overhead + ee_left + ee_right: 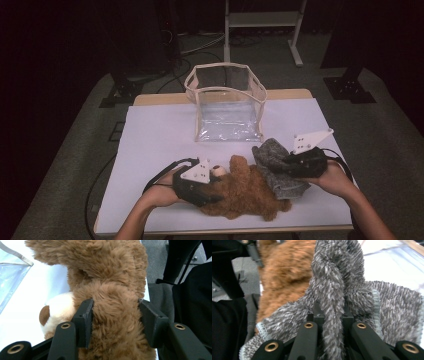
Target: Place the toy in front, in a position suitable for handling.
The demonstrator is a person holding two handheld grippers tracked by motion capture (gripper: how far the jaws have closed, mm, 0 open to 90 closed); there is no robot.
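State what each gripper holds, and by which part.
Left gripper: the brown plush teddy bear, clamped across its furry body beside the muzzle. Right gripper: the grey fuzzy cloth, pinched at a bunched fold.

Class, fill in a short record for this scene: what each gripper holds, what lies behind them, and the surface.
left gripper: shut on the brown teddy bear, fingers pressing its fur
right gripper: shut on a fold of the grey fuzzy cloth
cloth position: draped over the bear
behind: clear plastic bag, open-topped, upright
surface: white table
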